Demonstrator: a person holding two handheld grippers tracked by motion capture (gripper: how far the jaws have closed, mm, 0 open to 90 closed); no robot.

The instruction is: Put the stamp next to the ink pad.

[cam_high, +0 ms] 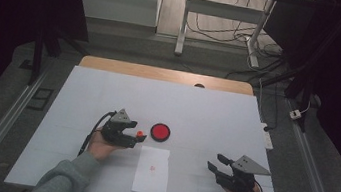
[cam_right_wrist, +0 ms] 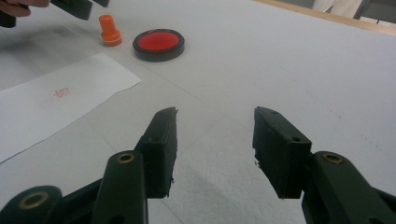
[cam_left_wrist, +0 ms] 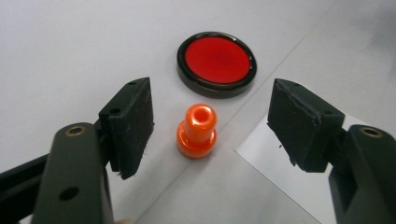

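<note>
- The orange stamp (cam_left_wrist: pixel 196 132) stands upright on the worktop (cam_high: pixel 206 111), roughly midway between the left and right edges and somewhat nearer the front edge than the far one; its hollow-topped handle points up and its wider base rests flat on the surface.
- The left gripper (cam_left_wrist: pixel 210 126) brackets the stamp with its jaws spread wide: the stamp sits in the gap, clear of both pads, with bare worktop showing on either side, so nothing is grasped.
- In the high view the left gripper (cam_high: pixel 138 137) lies left of the worktop's centre, with the person's hand and grey sleeve reaching in from the front edge behind it, and the stamp (cam_high: pixel 140 133) is a small orange spot right at its tips.
- A round ink pad (cam_left_wrist: pixel 216 63) (black rim, red face, lid off) lies flat just beyond the stamp and apart from it.
- A white sheet of paper (cam_high: pixel 152 170) lies flat on the worktop just nearer the front edge than the stamp and ink pad; one corner of it reaches in under the left gripper's far jaw in that gripper's view.
- A small red imprint (cam_right_wrist: pixel 61 92) marks the paper near its middle; what it reads is too small to tell.
- The right gripper (cam_right_wrist: pixel 215 123) sits near the worktop's front right corner, well apart from the stamp, its jaws parted over bare surface and gripping nothing.
</note>
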